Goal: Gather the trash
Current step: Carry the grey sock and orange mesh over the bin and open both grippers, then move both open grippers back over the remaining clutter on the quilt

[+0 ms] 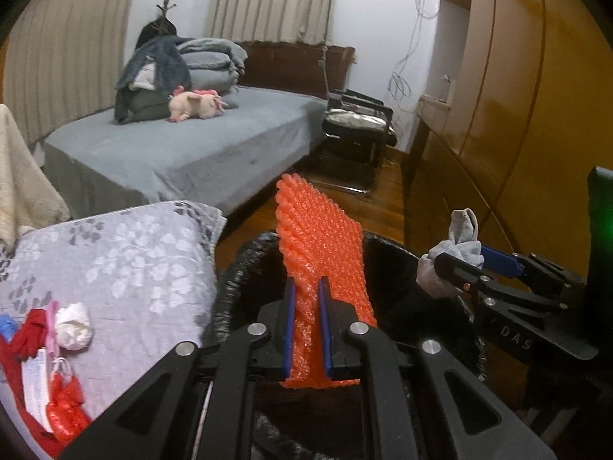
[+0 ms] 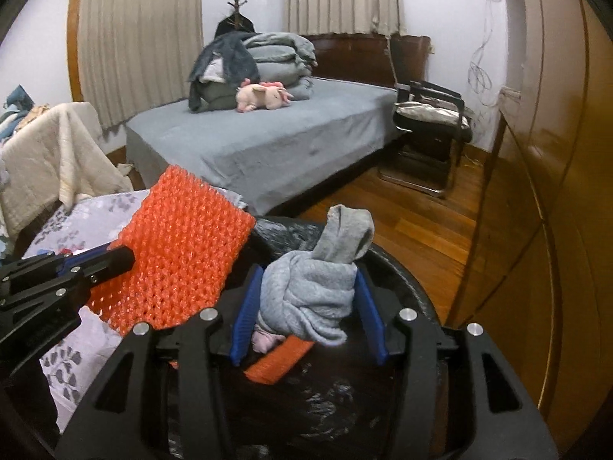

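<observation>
Now L claw [image 1: 306, 322] pinching orange bubble wrap [image 1: 322, 245], R claw [image 2: 306, 314] pinching gray sock [image 2: 310, 291].

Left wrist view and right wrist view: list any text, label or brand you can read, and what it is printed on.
"DAS": pale letters on the black body of the right tool, cut off after the S.
White paper tag among the red items on the grey floral cushion: print too blurred to read.
Right wrist view: no text.
</observation>
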`<state>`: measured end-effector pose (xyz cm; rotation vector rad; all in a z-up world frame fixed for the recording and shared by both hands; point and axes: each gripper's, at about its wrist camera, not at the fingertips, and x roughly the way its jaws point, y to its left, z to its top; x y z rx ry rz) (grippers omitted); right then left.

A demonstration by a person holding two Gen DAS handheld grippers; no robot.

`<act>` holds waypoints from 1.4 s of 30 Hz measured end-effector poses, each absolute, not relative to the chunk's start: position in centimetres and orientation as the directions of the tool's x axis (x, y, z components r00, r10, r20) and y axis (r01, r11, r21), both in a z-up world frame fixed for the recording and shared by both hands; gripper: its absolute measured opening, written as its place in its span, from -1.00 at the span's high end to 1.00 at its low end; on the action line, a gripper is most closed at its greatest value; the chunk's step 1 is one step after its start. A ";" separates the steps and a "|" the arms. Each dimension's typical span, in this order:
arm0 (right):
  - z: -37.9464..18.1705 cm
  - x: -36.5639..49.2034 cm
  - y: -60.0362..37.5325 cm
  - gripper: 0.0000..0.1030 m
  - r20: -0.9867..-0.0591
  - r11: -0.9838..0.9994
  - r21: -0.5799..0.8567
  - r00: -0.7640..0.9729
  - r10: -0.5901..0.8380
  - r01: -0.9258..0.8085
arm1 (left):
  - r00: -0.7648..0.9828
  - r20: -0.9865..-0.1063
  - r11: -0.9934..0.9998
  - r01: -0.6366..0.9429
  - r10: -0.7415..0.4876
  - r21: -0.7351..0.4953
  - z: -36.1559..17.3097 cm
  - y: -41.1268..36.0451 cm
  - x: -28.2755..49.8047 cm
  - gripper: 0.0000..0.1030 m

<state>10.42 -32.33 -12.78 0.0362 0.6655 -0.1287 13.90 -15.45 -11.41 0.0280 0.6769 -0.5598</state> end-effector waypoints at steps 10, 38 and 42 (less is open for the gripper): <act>-13.2 9.4 -33.4 -0.51 -0.614 0.985 -0.019 0.776 -0.147 0.171 | 0.639 -0.605 0.859 0.486 -0.476 -0.162 -11.8 -14.9 13.9 -0.04; -11.3 12.1 -14.2 -0.87 -0.542 0.975 0.062 0.814 0.211 -0.212 | 0.821 -0.571 0.997 -0.053 0.012 -0.055 -11.2 10.0 8.8 -0.68; -12.4 12.2 -11.3 -0.87 -0.547 0.965 0.064 0.801 0.246 -0.252 | 0.809 -0.584 0.994 -0.099 0.057 -0.040 -12.5 12.0 7.9 -0.67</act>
